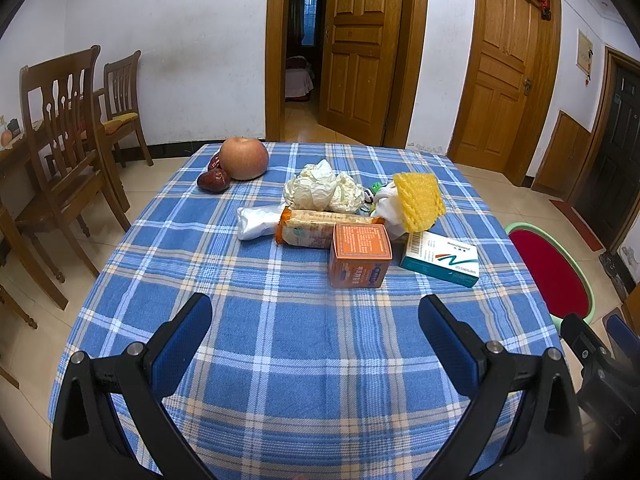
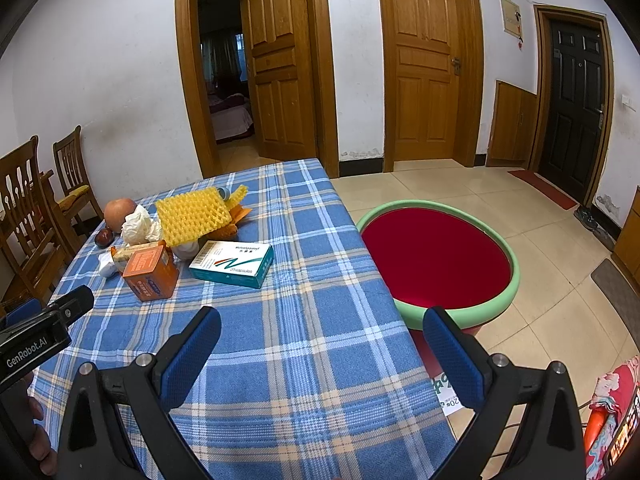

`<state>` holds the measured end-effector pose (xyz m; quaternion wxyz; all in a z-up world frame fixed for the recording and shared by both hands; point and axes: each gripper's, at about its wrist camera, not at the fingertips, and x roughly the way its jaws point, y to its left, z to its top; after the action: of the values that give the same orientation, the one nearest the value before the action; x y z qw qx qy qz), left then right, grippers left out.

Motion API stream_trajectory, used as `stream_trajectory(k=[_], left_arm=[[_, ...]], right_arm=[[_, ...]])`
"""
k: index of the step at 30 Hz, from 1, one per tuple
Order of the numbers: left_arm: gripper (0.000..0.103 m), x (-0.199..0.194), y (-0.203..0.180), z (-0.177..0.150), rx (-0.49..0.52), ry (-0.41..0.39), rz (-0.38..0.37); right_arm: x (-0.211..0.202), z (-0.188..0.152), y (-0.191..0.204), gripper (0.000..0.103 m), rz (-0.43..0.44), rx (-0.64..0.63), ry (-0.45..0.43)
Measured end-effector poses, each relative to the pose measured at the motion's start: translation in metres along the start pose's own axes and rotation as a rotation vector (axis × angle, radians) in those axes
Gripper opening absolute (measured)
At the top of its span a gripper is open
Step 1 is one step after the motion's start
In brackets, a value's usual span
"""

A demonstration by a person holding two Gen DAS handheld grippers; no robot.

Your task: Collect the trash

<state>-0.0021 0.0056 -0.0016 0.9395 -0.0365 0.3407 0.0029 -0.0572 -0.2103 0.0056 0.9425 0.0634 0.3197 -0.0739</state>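
Red inside, the green-rimmed bin point(image 2: 436, 256) is seen bare beside the table point(image 2: 304, 360); "20 capsules" is read on the white box point(image 2: 232, 263) among the trash; both the left gripper point(image 1: 316, 312) and the right gripper point(image 2: 322, 328) are held wide open, gripping nothing

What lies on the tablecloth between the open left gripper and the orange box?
Nothing: the left wrist view shows only bare checked tablecloth between the left gripper and the orange box.
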Motion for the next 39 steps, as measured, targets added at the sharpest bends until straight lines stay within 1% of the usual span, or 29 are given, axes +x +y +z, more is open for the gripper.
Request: stream_trajectory(k=[39], left_arm=[[0.101, 0.0022, -0.0001, -0.0008, -0.003, 0.004, -0.001]], right_arm=[[0.0028, -0.0005, -0.0002, 0.103, 0.001, 0.001, 0.006]])
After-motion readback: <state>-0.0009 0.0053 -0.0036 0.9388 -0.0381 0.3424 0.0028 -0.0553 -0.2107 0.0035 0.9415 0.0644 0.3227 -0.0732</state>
